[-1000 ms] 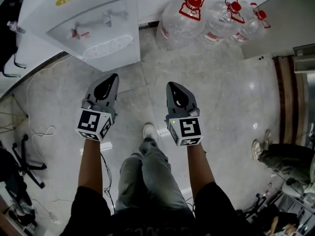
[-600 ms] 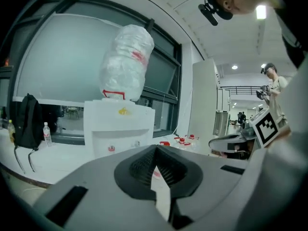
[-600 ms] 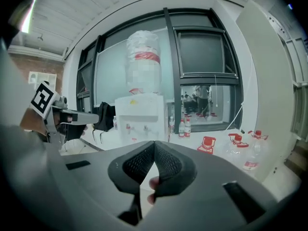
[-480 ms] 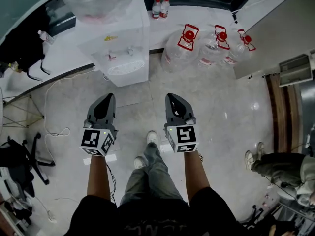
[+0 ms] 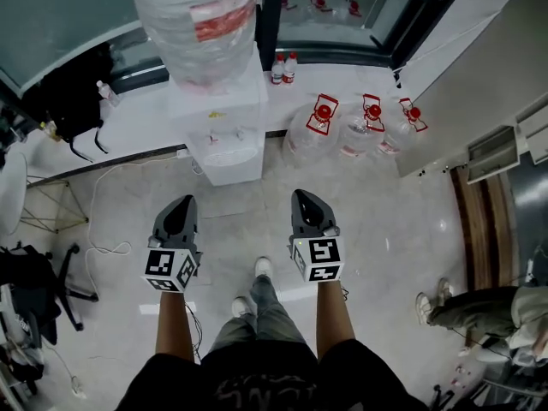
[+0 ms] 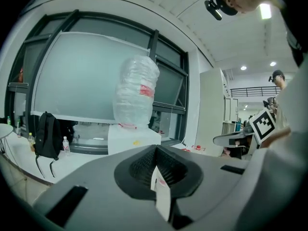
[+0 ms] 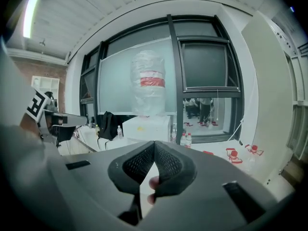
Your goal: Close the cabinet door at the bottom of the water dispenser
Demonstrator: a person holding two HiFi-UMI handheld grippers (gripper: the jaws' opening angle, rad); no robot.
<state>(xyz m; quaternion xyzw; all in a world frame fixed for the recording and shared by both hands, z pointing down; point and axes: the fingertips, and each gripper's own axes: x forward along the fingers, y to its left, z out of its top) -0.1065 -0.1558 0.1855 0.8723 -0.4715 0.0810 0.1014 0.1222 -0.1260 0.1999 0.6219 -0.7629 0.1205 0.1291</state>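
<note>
The white water dispenser (image 5: 224, 139) stands against the low white ledge, with a large plastic-wrapped bottle (image 5: 205, 24) on top. From above, its top hides the lower front, so the cabinet door does not show. In the head view my left gripper (image 5: 180, 208) and right gripper (image 5: 308, 199) hover side by side above the floor, well short of the dispenser, both shut and empty. The left gripper view shows the dispenser (image 6: 132, 139) beyond the shut left gripper (image 6: 155, 150). In the right gripper view the dispenser (image 7: 146, 127) stands behind the shut right gripper (image 7: 154, 148).
Three empty jugs with red caps (image 5: 321, 122) lie right of the dispenser, and two small bottles (image 5: 284, 68) stand on the ledge. A black backpack (image 5: 73, 101) sits left, near a floor cable (image 5: 94, 204). Another person's legs (image 5: 462, 311) show at the right edge.
Both grippers have risen as the person stood up. The dispenser now looks smaller and farther, and its wrapped bottle has come into the head view.
</note>
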